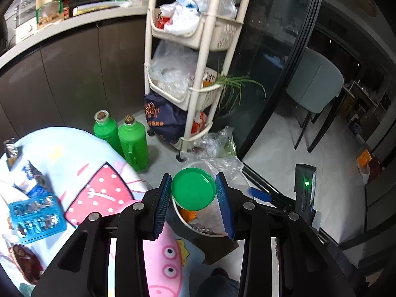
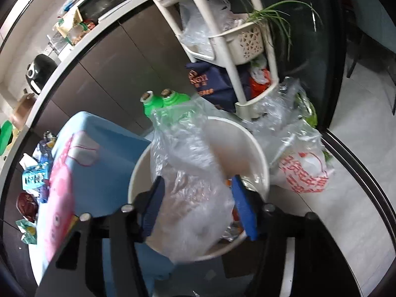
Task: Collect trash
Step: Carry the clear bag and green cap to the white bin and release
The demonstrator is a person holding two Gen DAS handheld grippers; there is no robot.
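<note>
Bin (image 2: 250, 136): a pale round pail on the floor, beside the bench; everything here turns on it, since it is where the rubbish is meant to end up.
Plastic bag (image 2: 188, 173): crumpled clear film hanging over the bin's mouth, its lower part already inside the rim, between the right gripper's fingers.
Right gripper (image 2: 198, 205): fingers apart, with no pad pressing on the film that I can see; I take this as a drop, the bag brought over the bin so it falls in.
Green lid (image 1: 193, 188): a round flat lid above the near rim of the bin, held edge to edge between the blue pads.
Left gripper (image 1: 195, 198): fingers clamped on the green lid, one pad at each side of its rim; it is tilted down toward the bin, probably waiting its turn to let go.
Inside the bin: an orange scrap and some foil wrapper show under the lid in the left view.
Bench (image 1: 81, 148): just left of the bin, under a cartoon cloth; a blue tray (image 1: 37, 216), wrappers and a dark packet lie on it, likely more to collect.
Green bottles (image 1: 132, 143): two, upright on the floor behind the bin, against the cabinet.
Rack (image 1: 198, 79): a cream basket trolley beyond the bin, stuffed with bags.
Printed bag (image 2: 302, 170): a white bag with red print, lying right of the bin.
</note>
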